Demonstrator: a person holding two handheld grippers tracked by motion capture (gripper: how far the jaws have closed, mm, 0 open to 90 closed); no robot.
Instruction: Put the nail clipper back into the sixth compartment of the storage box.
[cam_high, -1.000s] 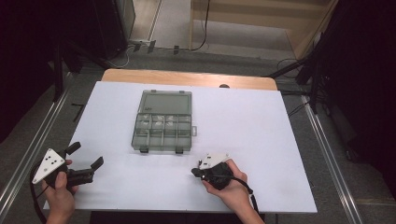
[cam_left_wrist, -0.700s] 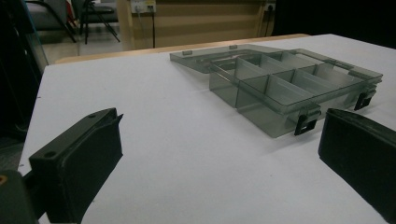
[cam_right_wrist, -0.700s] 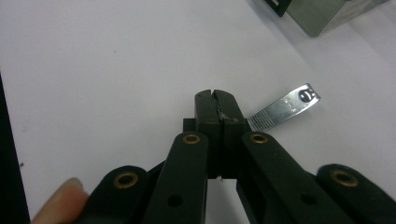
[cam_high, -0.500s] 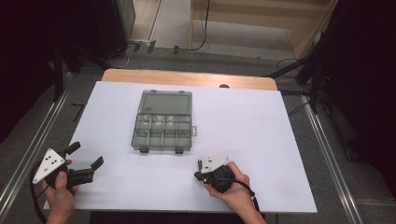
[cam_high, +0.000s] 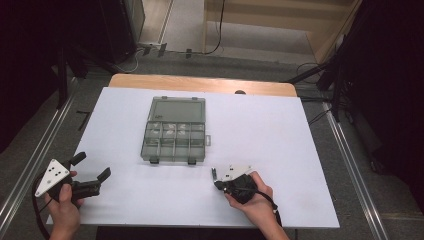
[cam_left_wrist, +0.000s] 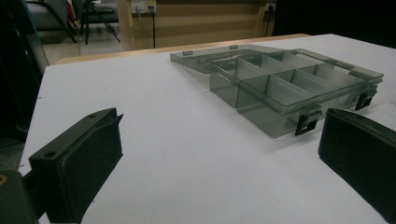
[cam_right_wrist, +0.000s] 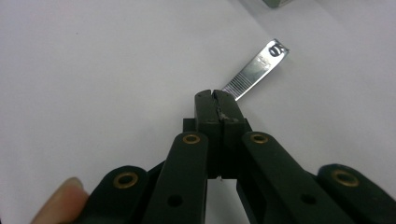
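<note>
My right gripper (cam_right_wrist: 216, 95), jaws pressed together, pinches a nail clipper (cam_right_wrist: 256, 69).
The clipper's free end juts toward one o'clock over the white table (cam_right_wrist: 93, 70), near the organizer box (cam_high: 174, 131).

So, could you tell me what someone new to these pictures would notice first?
Probably the open, smoky-clear compartment box lying in the middle of the white table, lid folded back, compartments apparently empty. Next, the right gripper near the front edge, shut on the end of a shiny metal nail clipper that sticks out past its tips. The left gripper sits at the front left corner, open and holding nothing.
</note>
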